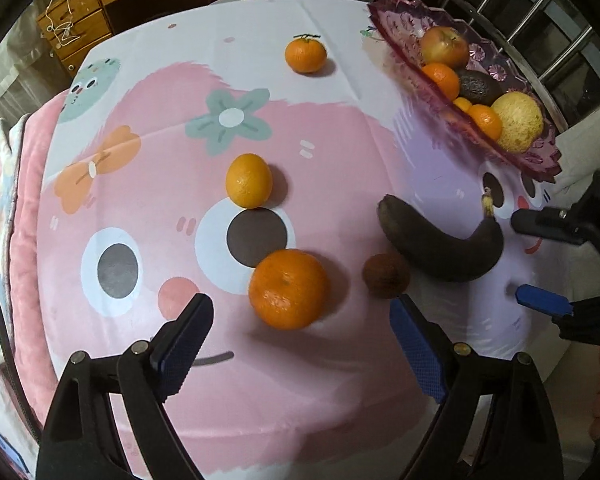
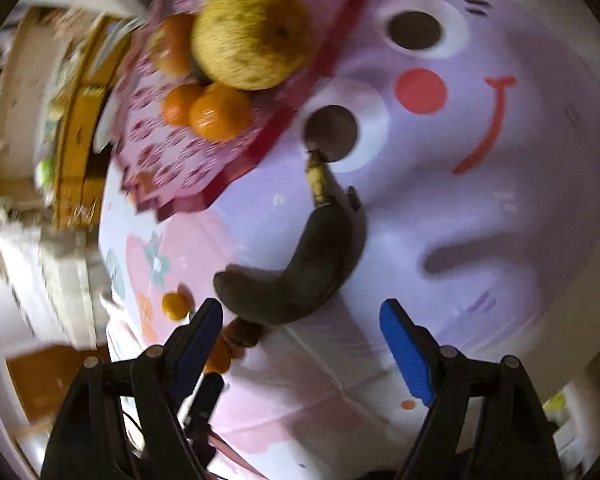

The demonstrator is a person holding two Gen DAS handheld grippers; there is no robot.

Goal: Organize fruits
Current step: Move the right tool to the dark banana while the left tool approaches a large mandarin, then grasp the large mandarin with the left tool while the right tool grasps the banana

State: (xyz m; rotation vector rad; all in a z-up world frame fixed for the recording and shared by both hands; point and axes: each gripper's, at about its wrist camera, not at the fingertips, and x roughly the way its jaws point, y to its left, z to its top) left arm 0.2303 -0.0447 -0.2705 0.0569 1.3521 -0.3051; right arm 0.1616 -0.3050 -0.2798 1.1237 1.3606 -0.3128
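On the worktop [image 1: 340,168], covered by a pink cartoon cloth, a large mandarin [image 1: 288,289] is seen just ahead of the left gripper [image 1: 302,330], whose fingers are spread wide and hold nothing — a small brown fruit [image 1: 386,275] lies just beside it, touching or nearly touching a blackened banana [image 1: 440,246]. The right gripper [image 2: 302,320] is likewise held open and empty, with the banana [image 2: 296,276] lying close before its fingers. Two further oranges [image 1: 249,180] [image 1: 305,55] are left loose on the cloth, while the purple dish [image 1: 540,156] at the far right is already loaded with an apple [image 1: 444,46], an avocado [image 1: 478,86], mandarins and a yellow fruit [image 1: 518,122].
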